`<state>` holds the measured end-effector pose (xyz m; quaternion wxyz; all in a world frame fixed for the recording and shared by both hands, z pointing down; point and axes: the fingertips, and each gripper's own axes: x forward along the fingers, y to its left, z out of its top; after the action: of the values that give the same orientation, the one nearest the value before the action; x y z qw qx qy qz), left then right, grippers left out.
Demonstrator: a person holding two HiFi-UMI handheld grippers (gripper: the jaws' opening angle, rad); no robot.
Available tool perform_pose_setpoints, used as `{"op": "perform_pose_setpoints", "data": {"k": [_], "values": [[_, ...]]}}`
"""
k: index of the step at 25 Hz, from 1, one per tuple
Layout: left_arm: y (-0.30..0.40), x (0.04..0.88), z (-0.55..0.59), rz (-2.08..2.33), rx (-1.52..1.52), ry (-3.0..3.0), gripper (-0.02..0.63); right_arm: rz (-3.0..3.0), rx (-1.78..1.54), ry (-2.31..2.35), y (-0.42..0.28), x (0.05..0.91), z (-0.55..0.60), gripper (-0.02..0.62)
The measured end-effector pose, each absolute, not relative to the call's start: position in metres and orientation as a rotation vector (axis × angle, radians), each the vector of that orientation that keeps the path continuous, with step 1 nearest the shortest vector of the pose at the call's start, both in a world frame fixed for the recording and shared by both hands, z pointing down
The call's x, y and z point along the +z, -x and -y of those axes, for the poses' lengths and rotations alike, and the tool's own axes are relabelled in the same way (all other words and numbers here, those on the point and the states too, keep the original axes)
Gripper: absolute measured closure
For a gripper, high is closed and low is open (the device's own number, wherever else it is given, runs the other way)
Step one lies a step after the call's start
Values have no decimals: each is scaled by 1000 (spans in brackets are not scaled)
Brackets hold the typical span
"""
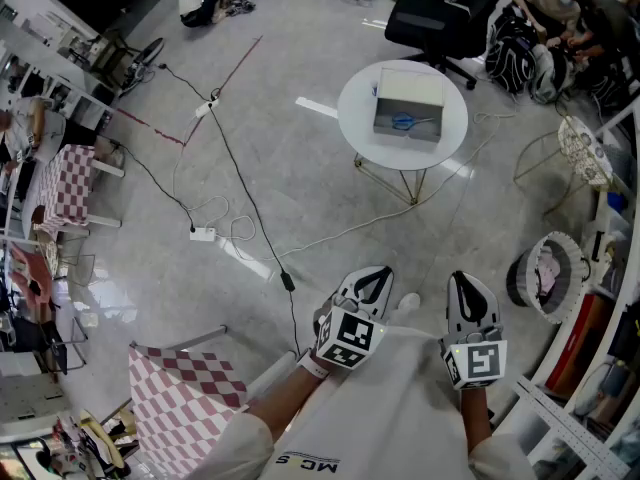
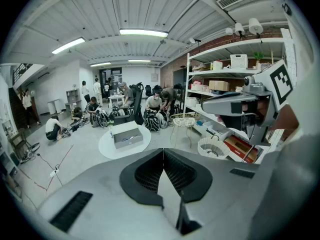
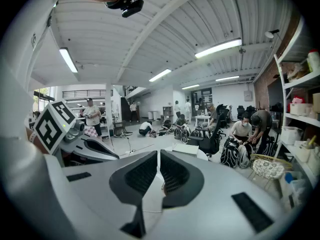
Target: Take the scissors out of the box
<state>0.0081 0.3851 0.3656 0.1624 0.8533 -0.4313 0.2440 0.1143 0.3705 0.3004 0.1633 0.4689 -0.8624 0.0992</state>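
The blue-handled scissors [image 1: 405, 122] lie inside the open box [image 1: 410, 86] on the round white table [image 1: 355, 103]. Well away from that table, close to the person's chest, the left gripper [image 1: 372, 280] and the right gripper [image 1: 470, 290] are both clenched on nothing.

Scissors lying in the open box

I see blue-handled scissors [image 1: 405, 122] flat on the bottom of a grey box [image 1: 432, 128]. Its pale lid [image 1: 410, 86] is raised at the far side. The box sits near the middle of a round white tabletop [image 1: 355, 108], well away from me.
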Motion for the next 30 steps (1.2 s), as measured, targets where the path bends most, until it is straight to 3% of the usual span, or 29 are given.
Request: {"op": "perform_pose_setpoints", "data": {"k": [18,30], "values": [[83,345,-373,1238,573,-2491,595,2473,203,-1410,-20,284,-353,522],[117,371,-306,1221,628,-2411,595,2459,251,-1421,-3,306,-268,523]]}}
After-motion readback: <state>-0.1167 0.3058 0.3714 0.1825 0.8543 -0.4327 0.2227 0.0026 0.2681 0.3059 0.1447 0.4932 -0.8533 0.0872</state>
